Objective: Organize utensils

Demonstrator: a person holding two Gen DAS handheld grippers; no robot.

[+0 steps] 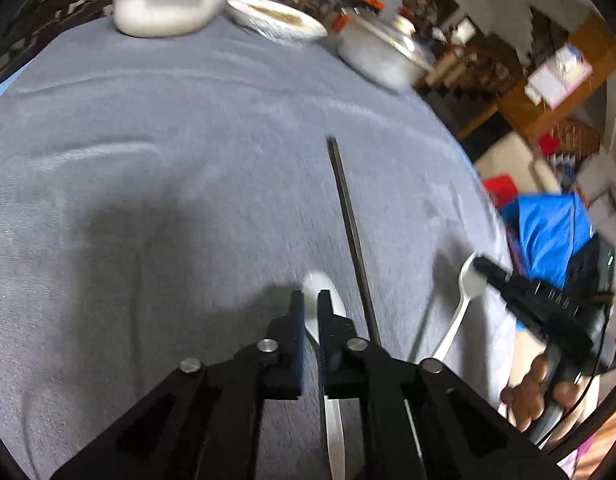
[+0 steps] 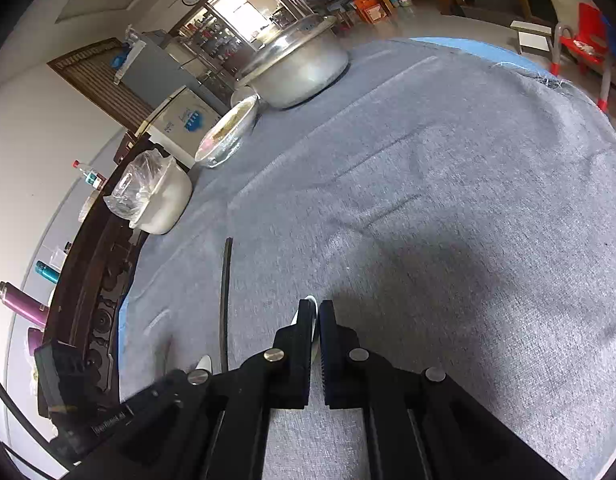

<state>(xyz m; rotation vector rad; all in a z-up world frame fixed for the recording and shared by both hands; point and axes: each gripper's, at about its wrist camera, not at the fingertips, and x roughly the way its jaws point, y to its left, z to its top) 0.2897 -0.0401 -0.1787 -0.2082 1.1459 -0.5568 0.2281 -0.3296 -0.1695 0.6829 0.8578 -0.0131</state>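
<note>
My left gripper (image 1: 311, 300) is shut on a white plastic spoon (image 1: 333, 424); its bowl sticks out past the fingertips and its handle runs back under the gripper. My right gripper (image 2: 316, 309) is shut on a second white spoon (image 2: 310, 302), whose bowl just shows between the fingertips. In the left wrist view that right gripper (image 1: 482, 266) holds its spoon (image 1: 464, 292) at the right, over the grey cloth (image 1: 168, 160). A dark chopstick (image 1: 354, 240) lies on the cloth between the two grippers; it also shows in the right wrist view (image 2: 226, 300).
At the far side of the table stand a white pot with a plastic bag (image 1: 164, 4), a shallow dish (image 1: 276, 18) and a big metal basin (image 1: 384, 54). The same three show in the right wrist view (image 2: 158, 196), (image 2: 228, 136), (image 2: 300, 68). The table edge (image 1: 492, 200) is at right.
</note>
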